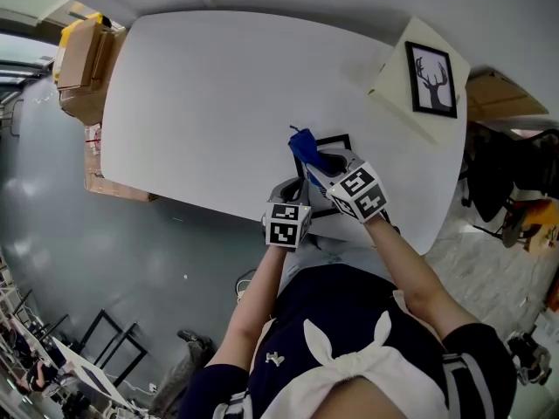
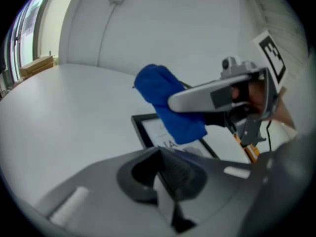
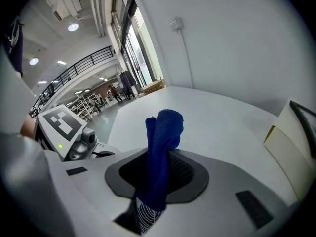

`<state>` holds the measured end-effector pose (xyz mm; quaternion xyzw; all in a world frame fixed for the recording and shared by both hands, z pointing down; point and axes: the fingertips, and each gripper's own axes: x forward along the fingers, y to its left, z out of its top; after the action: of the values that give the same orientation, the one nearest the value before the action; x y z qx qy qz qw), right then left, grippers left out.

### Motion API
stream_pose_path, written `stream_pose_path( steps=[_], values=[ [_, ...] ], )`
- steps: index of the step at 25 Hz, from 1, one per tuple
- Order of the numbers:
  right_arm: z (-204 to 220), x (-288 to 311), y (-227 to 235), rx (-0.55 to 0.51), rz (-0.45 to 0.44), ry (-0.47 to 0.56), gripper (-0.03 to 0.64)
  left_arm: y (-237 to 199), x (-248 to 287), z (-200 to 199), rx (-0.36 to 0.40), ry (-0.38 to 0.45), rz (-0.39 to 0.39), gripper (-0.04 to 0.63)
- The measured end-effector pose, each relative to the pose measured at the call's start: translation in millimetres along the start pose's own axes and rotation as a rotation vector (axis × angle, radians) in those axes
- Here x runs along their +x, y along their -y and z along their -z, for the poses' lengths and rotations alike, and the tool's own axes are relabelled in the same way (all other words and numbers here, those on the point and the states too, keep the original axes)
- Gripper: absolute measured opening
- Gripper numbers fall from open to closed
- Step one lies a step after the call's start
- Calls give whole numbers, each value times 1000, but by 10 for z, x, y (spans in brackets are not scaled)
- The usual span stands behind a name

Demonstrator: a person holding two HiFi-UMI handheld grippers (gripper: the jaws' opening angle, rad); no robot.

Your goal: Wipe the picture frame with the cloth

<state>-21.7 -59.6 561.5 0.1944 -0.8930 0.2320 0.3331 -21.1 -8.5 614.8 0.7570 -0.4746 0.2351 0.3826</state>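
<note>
Right gripper point(image 1: 321, 171) pinches the blue cloth point(image 1: 304, 147) over the picture frame point(image 1: 336, 137).

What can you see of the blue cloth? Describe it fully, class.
The blue cloth looks soft with a looped, towel-like weave. It is bunched into a narrow roll, pinched at one end in the right claw, which is shut on it. Its free end sticks out past the claw, over the black picture frame on the white table; contact there is unclear.
</note>
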Motion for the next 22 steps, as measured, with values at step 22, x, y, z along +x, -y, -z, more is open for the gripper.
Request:
stream_pose_path(
  steps=[22],
  values=[
    [336, 448, 98, -107, 22, -169, 94, 25, -7, 9, 77, 36, 3, 0]
  ],
)
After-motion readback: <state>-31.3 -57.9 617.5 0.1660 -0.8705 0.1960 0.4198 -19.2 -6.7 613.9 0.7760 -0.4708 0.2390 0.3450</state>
